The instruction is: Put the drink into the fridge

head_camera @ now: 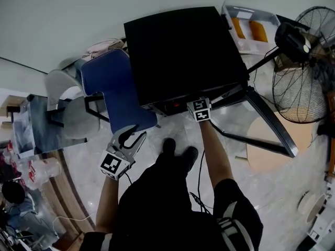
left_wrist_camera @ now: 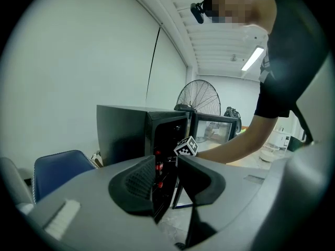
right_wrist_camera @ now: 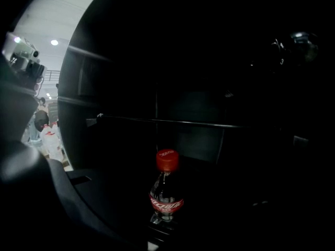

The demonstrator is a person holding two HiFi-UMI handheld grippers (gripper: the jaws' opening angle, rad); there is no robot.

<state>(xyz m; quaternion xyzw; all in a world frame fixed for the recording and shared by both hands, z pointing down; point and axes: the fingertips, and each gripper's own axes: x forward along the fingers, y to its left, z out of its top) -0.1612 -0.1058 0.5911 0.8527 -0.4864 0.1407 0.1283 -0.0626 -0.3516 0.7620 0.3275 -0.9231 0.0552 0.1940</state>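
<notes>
The black fridge [head_camera: 183,51] stands on the floor with its door [head_camera: 267,124] swung open. The right tongs [right_wrist_camera: 160,228] reach into the dark interior, partly closed on the lower body of the cola bottle [right_wrist_camera: 166,192] — upright, red cap on top, below a wire shelf [right_wrist_camera: 172,122]. The left tongs [left_wrist_camera: 166,167] hang outside beside a blue chair [head_camera: 112,88] — slightly open, holding nothing.

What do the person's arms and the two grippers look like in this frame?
The left gripper has a smooth grey body and dark, mesh-textured pads. Both grippers carry a white cube with black square markers: left cube, right cube. The person wears black short sleeves. A thin black cable trails beside the right arm.
</notes>
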